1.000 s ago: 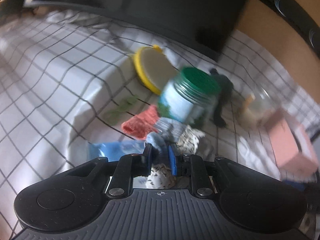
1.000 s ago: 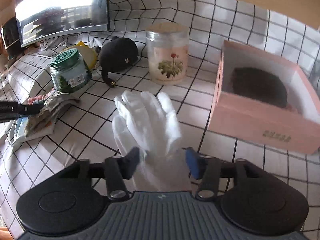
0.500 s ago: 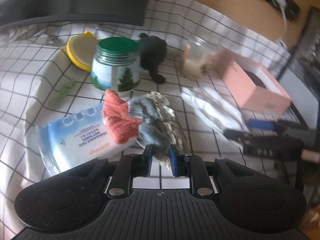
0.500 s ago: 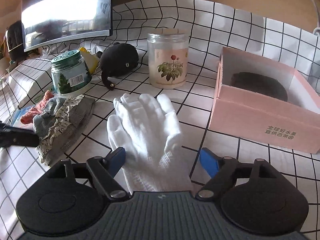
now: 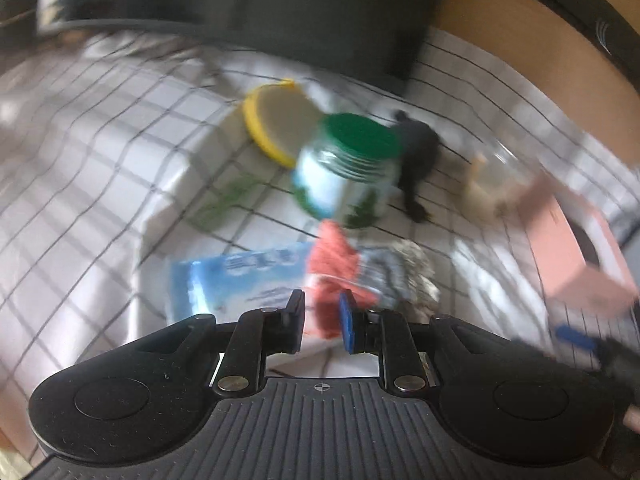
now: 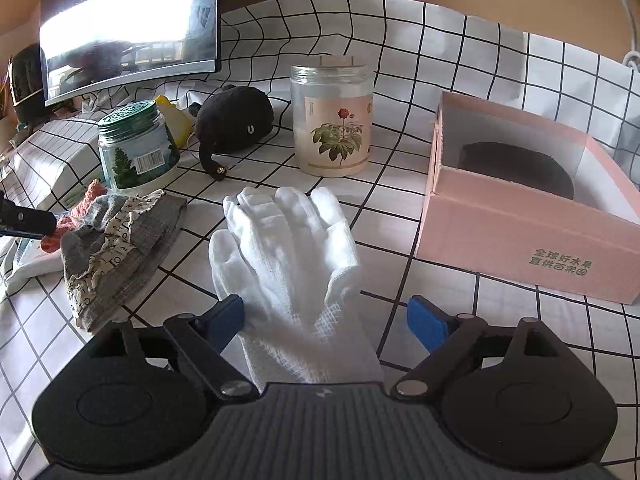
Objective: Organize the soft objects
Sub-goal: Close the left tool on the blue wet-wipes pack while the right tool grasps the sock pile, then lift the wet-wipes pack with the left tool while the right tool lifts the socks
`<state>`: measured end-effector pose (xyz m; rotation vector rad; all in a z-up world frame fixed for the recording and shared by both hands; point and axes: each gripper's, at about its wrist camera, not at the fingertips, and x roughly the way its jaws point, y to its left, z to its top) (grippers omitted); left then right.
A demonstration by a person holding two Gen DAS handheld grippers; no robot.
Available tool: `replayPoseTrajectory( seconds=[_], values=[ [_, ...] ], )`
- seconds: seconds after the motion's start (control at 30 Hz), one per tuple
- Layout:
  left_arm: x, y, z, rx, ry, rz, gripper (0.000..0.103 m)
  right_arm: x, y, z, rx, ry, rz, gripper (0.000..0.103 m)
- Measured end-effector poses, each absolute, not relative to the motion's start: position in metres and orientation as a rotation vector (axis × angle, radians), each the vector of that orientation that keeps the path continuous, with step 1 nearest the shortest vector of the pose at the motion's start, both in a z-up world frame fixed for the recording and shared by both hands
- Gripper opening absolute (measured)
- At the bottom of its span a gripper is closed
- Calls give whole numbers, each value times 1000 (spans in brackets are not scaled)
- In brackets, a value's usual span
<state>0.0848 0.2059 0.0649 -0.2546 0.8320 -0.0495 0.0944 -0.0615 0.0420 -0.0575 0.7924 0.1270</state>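
The right gripper [image 6: 326,322] is wide open over the white glove [image 6: 292,264], which lies flat in the middle of the tabletop [image 6: 440,64]. The left gripper [image 5: 322,314] sits at the orange cloth [image 5: 334,264]; the blur hides whether it pinches it. The pink box [image 6: 520,240] near the right edge holds one dark thing, so most sorting looks undone.

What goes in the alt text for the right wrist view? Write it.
A white glove lies flat on a checked tablecloth between the wide-open fingers of the right gripper. A grey patterned cloth lies to its left, an open pink box to its right. Two jars and a black plush toy stand behind.
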Motion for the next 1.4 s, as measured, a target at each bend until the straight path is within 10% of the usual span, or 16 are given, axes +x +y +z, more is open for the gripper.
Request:
replayPoseTrajectory(
  seconds=[0.5,1.17,1.4],
  values=[
    [123,283,38,-328,909,-155,21,97,-57,40,-77,813,157,101],
    [52,184,47,213,886,-371,21,162,45,63,17,947,556,93],
    [51,189,46,218,867,-325,26,151,39,60,-59,983,545,31]
  ],
)
